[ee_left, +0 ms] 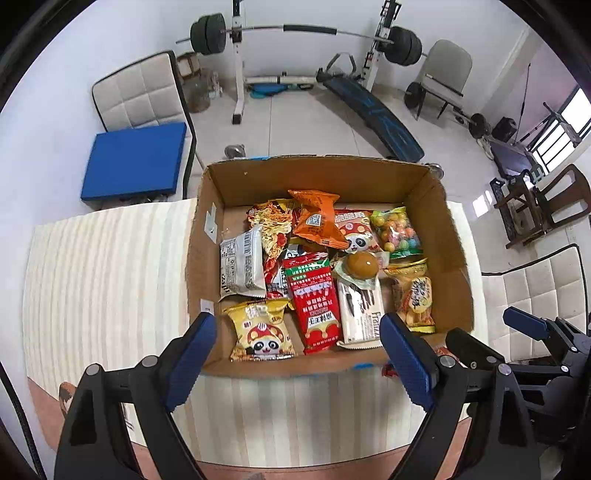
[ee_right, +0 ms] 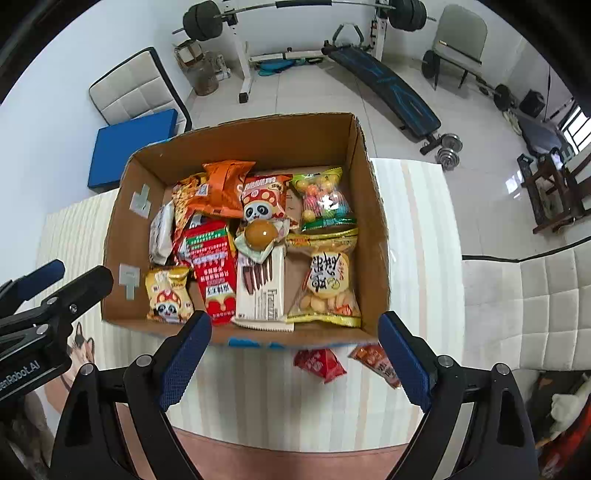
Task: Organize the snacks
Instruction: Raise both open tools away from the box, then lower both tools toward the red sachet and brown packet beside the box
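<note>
An open cardboard box (ee_left: 454,266) (ee_right: 122,221) stands on the striped tablecloth, filled with several snack packets. Among them are a yellow panda bag (ee_left: 260,328) (ee_right: 168,291), a red sachet (ee_left: 314,299) (ee_right: 214,269), a white Franzzi pack (ee_left: 360,310) (ee_right: 260,291), an orange bag (ee_left: 317,218) (ee_right: 225,184) and a candy bag (ee_left: 397,232) (ee_right: 325,199). Two small red packets (ee_right: 319,363) (ee_right: 376,362) lie on the cloth in front of the box. My left gripper (ee_left: 299,347) is open and empty at the box's near wall. My right gripper (ee_right: 295,345) is open and empty above the loose packets.
The tablecloth (ee_left: 103,280) (ee_right: 417,236) covers the table. White padded chairs (ee_left: 140,92) (ee_right: 535,306) stand at the left back and right. A blue pad (ee_left: 136,160), a barbell rack (ee_left: 295,33) and a bench (ee_left: 373,110) fill the room behind.
</note>
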`<state>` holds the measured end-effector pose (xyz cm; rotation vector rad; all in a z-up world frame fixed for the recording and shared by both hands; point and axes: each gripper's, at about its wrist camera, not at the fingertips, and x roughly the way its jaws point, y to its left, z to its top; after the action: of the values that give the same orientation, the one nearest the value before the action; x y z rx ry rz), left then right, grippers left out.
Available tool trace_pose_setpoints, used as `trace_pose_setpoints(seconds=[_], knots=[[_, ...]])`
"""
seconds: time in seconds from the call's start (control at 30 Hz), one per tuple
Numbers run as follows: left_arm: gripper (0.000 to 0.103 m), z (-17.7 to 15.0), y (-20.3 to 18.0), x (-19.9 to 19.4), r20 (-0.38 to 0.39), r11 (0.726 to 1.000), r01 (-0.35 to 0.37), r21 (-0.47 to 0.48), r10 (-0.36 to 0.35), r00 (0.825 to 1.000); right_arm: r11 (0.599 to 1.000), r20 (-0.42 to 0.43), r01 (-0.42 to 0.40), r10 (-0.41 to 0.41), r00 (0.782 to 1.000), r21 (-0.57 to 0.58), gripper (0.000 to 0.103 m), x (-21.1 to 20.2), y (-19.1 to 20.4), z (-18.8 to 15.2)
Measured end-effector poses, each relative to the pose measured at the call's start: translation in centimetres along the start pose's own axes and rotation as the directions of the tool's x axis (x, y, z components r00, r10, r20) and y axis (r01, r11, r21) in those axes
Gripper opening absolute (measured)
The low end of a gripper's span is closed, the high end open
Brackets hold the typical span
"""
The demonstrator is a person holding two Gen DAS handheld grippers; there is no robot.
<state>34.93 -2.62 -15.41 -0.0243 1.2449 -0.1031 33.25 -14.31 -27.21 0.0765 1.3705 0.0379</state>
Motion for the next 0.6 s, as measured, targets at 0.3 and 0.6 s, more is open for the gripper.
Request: trace_pose_setpoints(seconds=[0.3, 0.6], knots=[[0.09, -3.1, -0.6, -4.9, 0.116, 1.0, -0.022, -0.014, 0.024, 0.993, 1.0, 0.102, 0.001, 0.0, 0.995, -0.007, 0.094, -4.9, -0.2, -3.8], [0.09, -5.9, -1.6, -8.0, 0.184, 0.998, -0.059, -0.021, 0.062, 0.981, 0.998, 0.169, -0.054, 0.052, 0.984, 0.011, 0.094, -8.6, -1.1, -7.1]])
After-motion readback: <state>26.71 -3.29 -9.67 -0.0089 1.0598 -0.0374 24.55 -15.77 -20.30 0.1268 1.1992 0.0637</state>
